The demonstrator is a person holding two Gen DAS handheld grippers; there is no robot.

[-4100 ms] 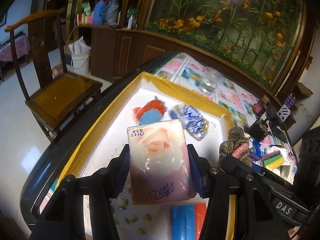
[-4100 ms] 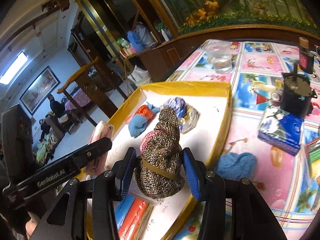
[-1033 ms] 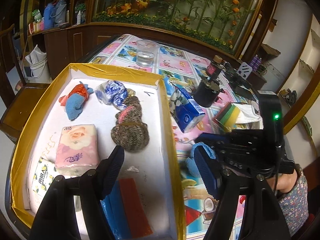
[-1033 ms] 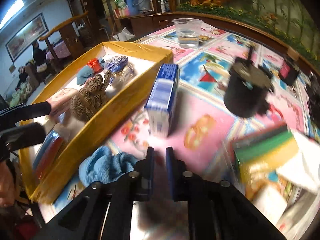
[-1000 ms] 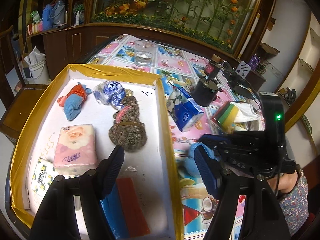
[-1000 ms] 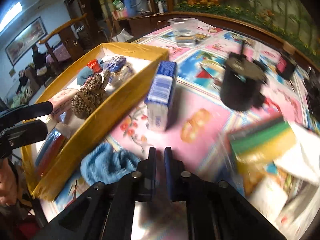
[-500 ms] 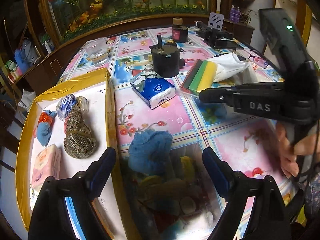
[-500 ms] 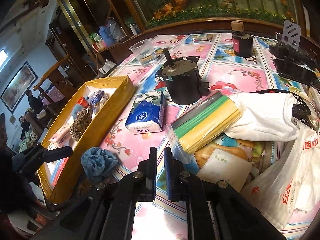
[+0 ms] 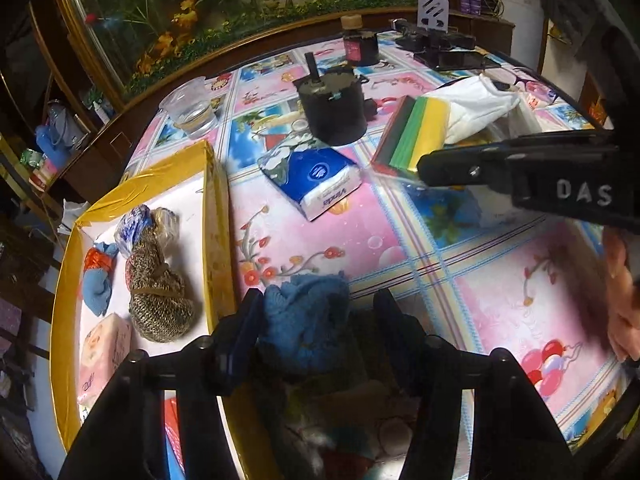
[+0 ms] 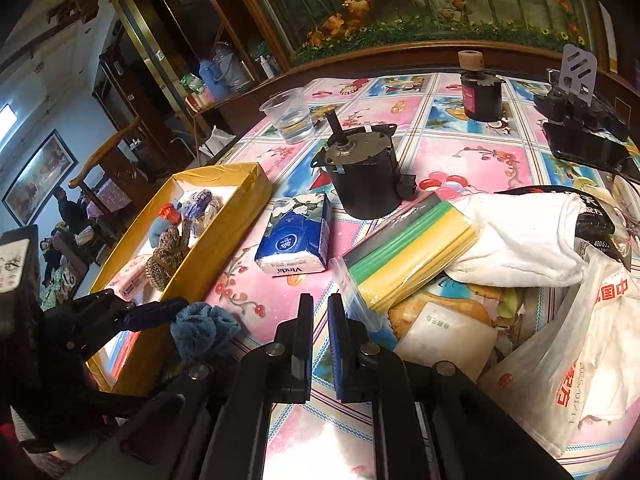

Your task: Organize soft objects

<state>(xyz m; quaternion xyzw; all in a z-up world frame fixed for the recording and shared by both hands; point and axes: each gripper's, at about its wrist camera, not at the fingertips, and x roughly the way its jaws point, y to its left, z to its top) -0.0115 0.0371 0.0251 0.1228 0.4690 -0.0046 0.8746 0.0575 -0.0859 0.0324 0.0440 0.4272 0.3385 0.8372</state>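
A crumpled blue cloth (image 9: 306,322) lies on the patterned table just right of the yellow tray (image 9: 214,216). My left gripper (image 9: 320,304) is open with its fingers on either side of the cloth; the left finger is close to it. The cloth also shows in the right wrist view (image 10: 204,332). The tray holds a brown knitted bundle (image 9: 158,300), a pink tissue pack (image 9: 104,344), a blue-and-red cloth toy (image 9: 96,280) and a blue-white bundle (image 9: 132,230). My right gripper (image 10: 320,312) is shut and empty above the table.
On the table are a blue Vinda tissue pack (image 9: 316,182), a black motor (image 9: 330,106), a plastic cup of water (image 9: 192,110), a bag of coloured sponges (image 10: 412,256), a white cloth (image 10: 528,236) and plastic bags (image 10: 568,364).
My left gripper has moved from over the tray to the blue cloth, and its fingers now straddle it. My right gripper has swung right and stays shut.
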